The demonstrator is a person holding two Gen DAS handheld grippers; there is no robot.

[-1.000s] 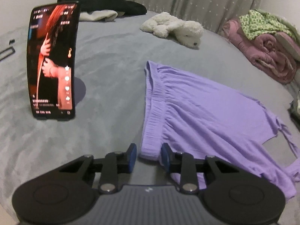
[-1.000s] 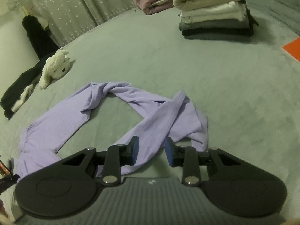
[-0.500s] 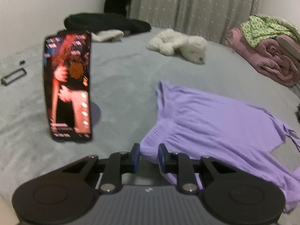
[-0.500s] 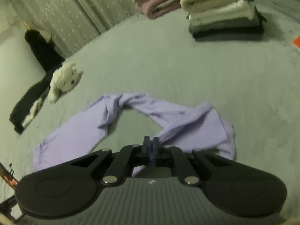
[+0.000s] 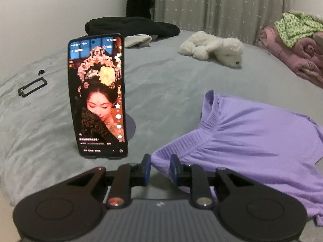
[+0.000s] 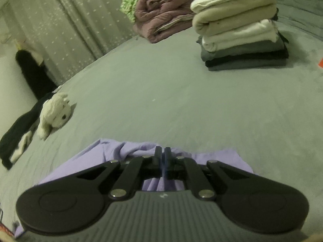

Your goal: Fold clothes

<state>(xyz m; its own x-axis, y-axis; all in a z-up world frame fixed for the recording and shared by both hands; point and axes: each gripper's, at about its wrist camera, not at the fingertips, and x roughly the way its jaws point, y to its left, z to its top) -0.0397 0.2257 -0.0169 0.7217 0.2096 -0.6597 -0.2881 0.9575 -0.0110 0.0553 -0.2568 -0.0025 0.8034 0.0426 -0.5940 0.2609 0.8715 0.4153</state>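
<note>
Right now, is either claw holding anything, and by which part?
Both hold the purple pants: left claw pinches a waistband corner, right claw is shut on the leg fabric, hem end.

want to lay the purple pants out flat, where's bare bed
Widest bare bed lies between purple pants, plush dog and folded stack. Crowded by the phone and pink blanket.

lilac trousers [image 5: 252, 141] lie rumpled on the grey bed, ribbed waistband corner lifted.
</note>
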